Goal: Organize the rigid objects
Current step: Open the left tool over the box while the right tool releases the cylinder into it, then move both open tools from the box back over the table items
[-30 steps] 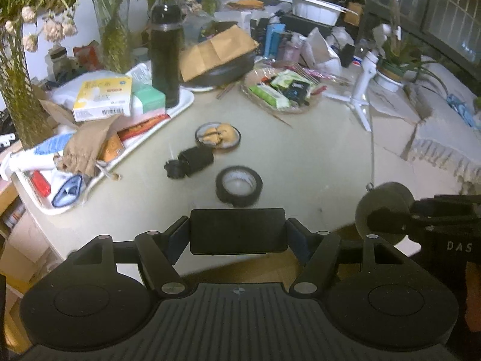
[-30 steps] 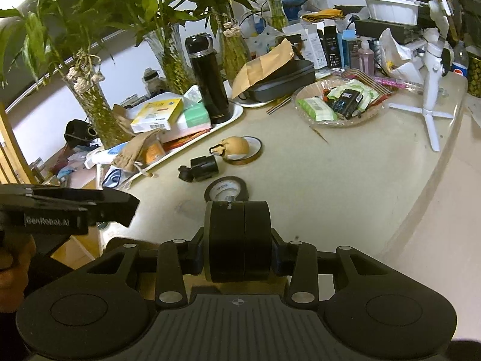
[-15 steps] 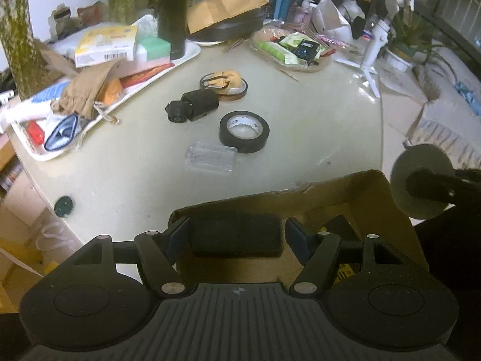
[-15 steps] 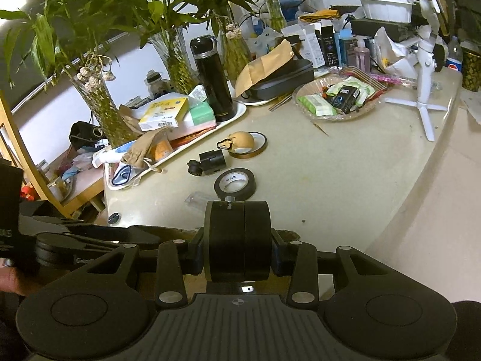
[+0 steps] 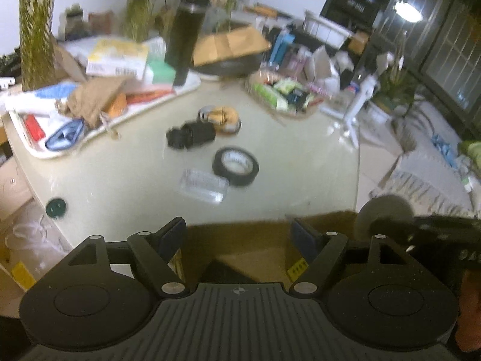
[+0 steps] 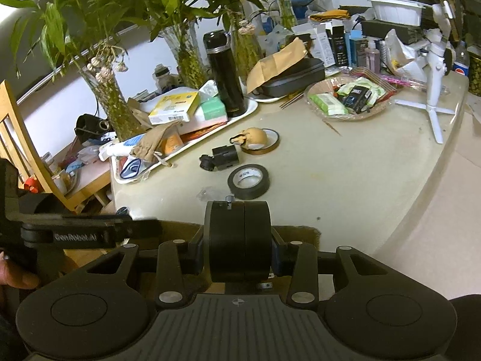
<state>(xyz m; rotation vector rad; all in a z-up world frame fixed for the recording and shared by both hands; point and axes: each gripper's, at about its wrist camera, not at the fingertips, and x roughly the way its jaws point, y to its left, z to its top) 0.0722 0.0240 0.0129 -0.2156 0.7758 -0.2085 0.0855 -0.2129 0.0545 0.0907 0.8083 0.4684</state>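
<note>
My left gripper (image 5: 239,234) is open and empty above a brown cardboard box (image 5: 240,240) at the table's near edge. My right gripper (image 6: 239,240) is shut on a black round object (image 6: 239,237), held over the same box (image 6: 180,231). On the table lie a black tape roll (image 5: 236,165), a clear plastic case (image 5: 203,185), a black cylindrical part (image 5: 192,135) and a tan object on an amber tape ring (image 5: 222,117). They also show in the right wrist view: the tape roll (image 6: 248,180), the black part (image 6: 221,158), the tan object (image 6: 254,137).
A white tray (image 6: 180,150) of boxes and packets sits at the left, with a black flask (image 6: 224,75) and plant vases behind. A basket of packets (image 6: 345,99) and a white tripod (image 6: 433,84) stand at the right. A wooden chair (image 6: 27,150) is left of the table.
My left gripper let go of the flat black object it held and now stands open. Both grippers pulled back from the table to above the box.
</note>
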